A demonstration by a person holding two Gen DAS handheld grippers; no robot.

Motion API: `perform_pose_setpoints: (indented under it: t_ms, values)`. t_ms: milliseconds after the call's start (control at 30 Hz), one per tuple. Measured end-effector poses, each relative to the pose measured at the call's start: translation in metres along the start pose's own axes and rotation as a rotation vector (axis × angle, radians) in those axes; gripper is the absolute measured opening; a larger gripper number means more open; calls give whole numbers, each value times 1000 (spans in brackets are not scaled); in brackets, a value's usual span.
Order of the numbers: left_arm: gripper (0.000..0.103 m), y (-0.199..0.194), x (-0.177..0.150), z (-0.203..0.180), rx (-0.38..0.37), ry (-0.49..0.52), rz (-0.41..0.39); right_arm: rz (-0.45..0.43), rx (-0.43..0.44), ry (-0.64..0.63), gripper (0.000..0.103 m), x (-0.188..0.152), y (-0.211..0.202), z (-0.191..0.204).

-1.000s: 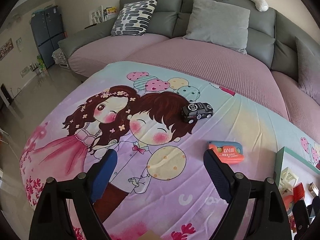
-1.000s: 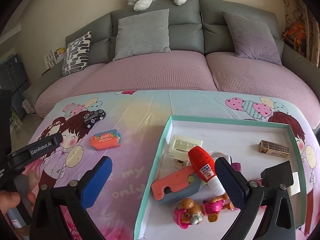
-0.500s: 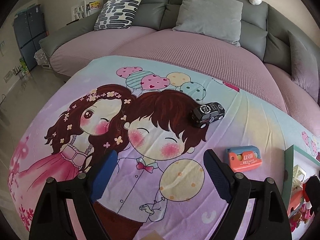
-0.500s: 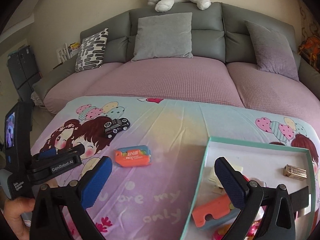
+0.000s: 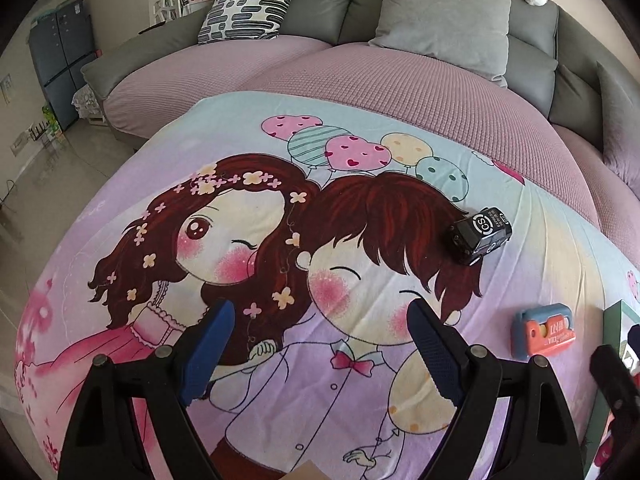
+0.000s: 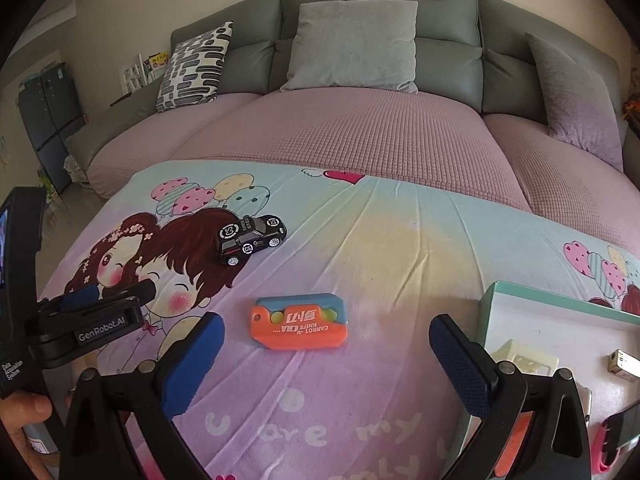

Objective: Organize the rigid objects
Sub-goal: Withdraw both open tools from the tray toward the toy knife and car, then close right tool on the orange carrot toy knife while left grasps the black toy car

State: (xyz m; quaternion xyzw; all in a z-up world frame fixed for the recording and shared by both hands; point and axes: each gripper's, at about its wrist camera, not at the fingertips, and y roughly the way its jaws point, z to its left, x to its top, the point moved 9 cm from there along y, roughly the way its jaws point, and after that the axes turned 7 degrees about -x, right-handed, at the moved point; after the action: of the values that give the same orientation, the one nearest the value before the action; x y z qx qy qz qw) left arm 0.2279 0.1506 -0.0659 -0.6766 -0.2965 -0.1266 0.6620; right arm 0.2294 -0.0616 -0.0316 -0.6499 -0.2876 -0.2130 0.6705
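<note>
Toy car [image 6: 251, 239], black w/ white roundels, sits on the cartoon cloth [image 6: 360, 248] left of centre in the right-wrist view, wheels down, on the printed boy's hair. Just below it, apart, lies the orange knife toy [image 6: 300, 323], flat, lettering upside down. Same view shows the tray [image 6: 560, 300] at lower right, teal rim, w/ a cream piece [image 6: 524, 358] and small tan block [image 6: 622, 364] inside; the left-wrist view catches only a sliver of that tray [image 5: 622, 320] at its right edge. Left-wrist view puts the car [image 5: 480, 234] at mid right and the knife toy [image 5: 546, 330] lower right, plus more of the printed girl at left.

Left tool [image 5: 316, 344] is angled down over the cloth, jaws wide apart, nothing between. Right tool [image 6: 326, 364] likewise tilted down, jaws spread, empty; knife toy lies just beyond its tips. Left tool [image 6: 104, 304] also shows at the left edge of the right-wrist view, a hand [image 6: 22, 424] below it.
</note>
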Motion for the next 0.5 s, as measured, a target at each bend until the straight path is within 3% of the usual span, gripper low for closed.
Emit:
perform_pose_setpoints:
  t_ms: [233, 433, 500]
  values:
    - [88, 11, 10, -13, -31, 38, -1, 82, 54, -1, 103, -15, 39, 24]
    - [88, 24, 21, -29, -83, 72, 3, 105, 18, 11, 103, -23, 59, 26]
    - [88, 26, 23, -36, -109, 89, -1, 102, 9, 31, 96, -22, 62, 20]
